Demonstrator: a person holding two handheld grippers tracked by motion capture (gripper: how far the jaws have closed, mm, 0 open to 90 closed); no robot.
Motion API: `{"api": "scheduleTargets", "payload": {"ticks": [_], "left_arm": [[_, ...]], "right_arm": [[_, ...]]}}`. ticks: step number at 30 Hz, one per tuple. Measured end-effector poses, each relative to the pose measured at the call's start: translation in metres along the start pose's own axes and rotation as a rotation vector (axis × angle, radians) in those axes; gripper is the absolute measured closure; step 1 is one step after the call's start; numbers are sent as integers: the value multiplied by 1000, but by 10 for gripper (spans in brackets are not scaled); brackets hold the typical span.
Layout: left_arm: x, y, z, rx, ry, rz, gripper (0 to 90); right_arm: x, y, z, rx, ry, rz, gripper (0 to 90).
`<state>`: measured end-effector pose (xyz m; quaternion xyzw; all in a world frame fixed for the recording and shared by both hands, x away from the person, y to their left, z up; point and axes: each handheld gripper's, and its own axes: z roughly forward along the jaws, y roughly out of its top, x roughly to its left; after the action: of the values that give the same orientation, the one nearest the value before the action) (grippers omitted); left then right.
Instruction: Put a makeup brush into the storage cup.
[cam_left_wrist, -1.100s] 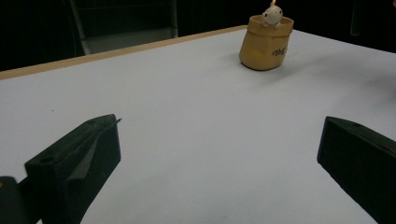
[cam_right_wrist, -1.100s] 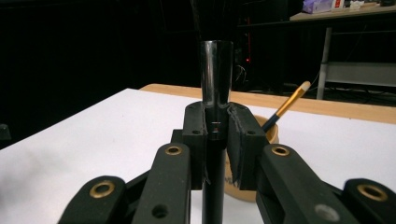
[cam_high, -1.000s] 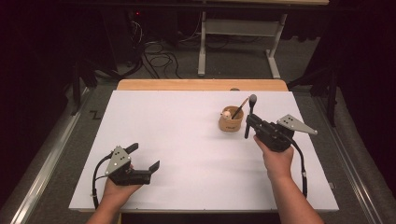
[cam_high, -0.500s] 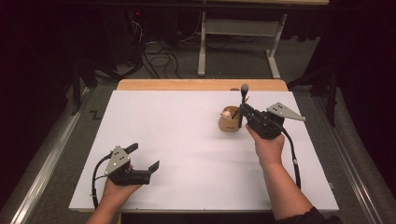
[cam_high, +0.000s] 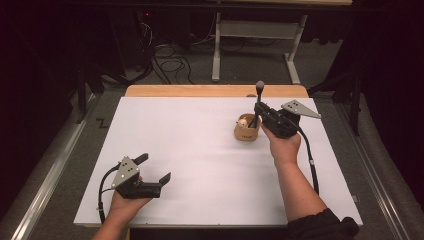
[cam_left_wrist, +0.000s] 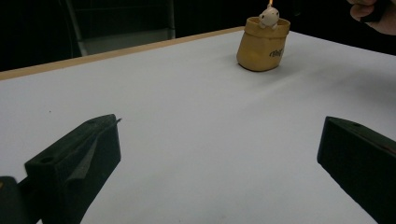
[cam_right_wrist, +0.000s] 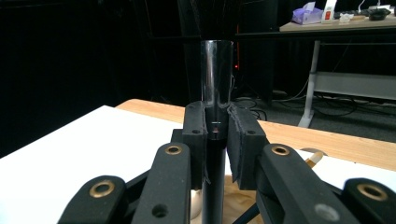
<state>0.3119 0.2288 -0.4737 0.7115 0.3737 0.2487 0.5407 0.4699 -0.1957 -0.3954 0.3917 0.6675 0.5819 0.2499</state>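
right gripper view: brush (cam_right_wrist: 217, 84) tip cropped

Your right gripper (cam_right_wrist: 216, 140) clamps a glossy black brush handle (cam_right_wrist: 216, 70) between matt black pads. The pot (cam_left_wrist: 262, 44) looks like smooth tan ceramic. The table (cam_high: 190, 145) is matt white with a wooden far edge.

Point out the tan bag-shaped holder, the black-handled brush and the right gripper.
Tan bag-shaped holder (cam_left_wrist: 262, 45): left gripper view, on its front wall.
Black-handled brush (cam_right_wrist: 216, 74): right gripper view, on the glossy handle above the jaws.
Right gripper (cam_high: 257, 111): high view, at its jaw tips around the brush handle.
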Motion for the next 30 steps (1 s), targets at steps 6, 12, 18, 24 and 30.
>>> {"api": "scheduleTargets", "payload": {"ticks": [6,12,18,24,30], "left_arm": [[-1,0,0,-1,-4,0,3],[0,0,0,-3,-4,-3,3],[0,0,-1,-7,-5,-5,2],[0,0,-1,-7,-6,-5,3],[0,0,0,-4,-6,-3,3]], "right_arm": [[-2,-4,8,3,-23,-5,796],[-6,-7,16,-1,-40,10,796],[-8,-7,23,4,-59,3,796],[-13,-10,26,17,-71,9,796],[-11,-15,30,27,-65,6,796]]}}
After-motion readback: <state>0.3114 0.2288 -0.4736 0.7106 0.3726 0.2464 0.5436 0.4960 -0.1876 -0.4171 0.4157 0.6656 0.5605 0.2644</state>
